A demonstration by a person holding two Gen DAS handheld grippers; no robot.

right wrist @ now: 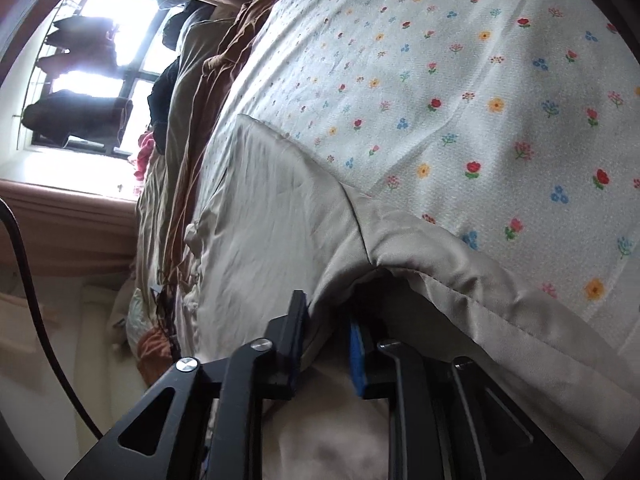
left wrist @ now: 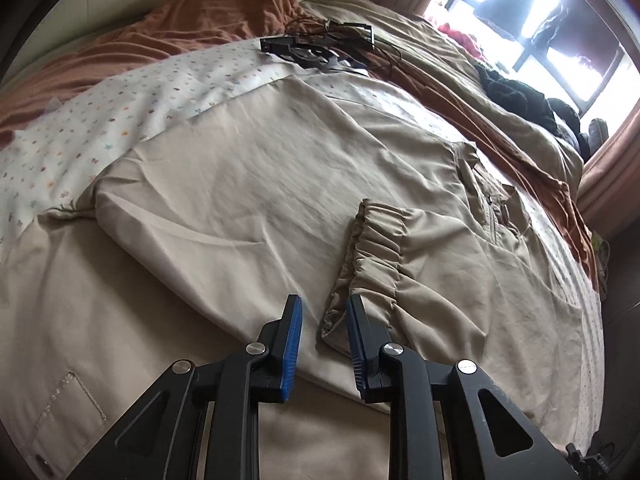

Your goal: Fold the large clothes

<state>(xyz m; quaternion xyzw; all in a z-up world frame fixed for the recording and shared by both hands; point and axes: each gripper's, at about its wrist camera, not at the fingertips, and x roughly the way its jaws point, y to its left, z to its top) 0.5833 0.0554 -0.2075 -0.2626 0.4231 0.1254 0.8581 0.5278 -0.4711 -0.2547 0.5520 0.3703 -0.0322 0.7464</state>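
Observation:
A large beige jacket [left wrist: 248, 184] lies spread on the bed. One sleeve is folded across it, its gathered elastic cuff [left wrist: 368, 256] near the middle. My left gripper [left wrist: 323, 312] is open and empty, just above the jacket, with the cuff's lower corner beside its right finger. In the right wrist view the same jacket [right wrist: 272, 208] is draped over my right gripper [right wrist: 326, 312]. A fold of its edge lies between the jaws, which stand apart; the fabric hides the right fingertip and whether it is pinched.
A white floral sheet [right wrist: 460, 92] covers the bed under the jacket. A rust-brown blanket [left wrist: 224, 8] and a black device with cables [left wrist: 320, 46] lie at the far side. More clothes are piled by the bright window [left wrist: 540, 20].

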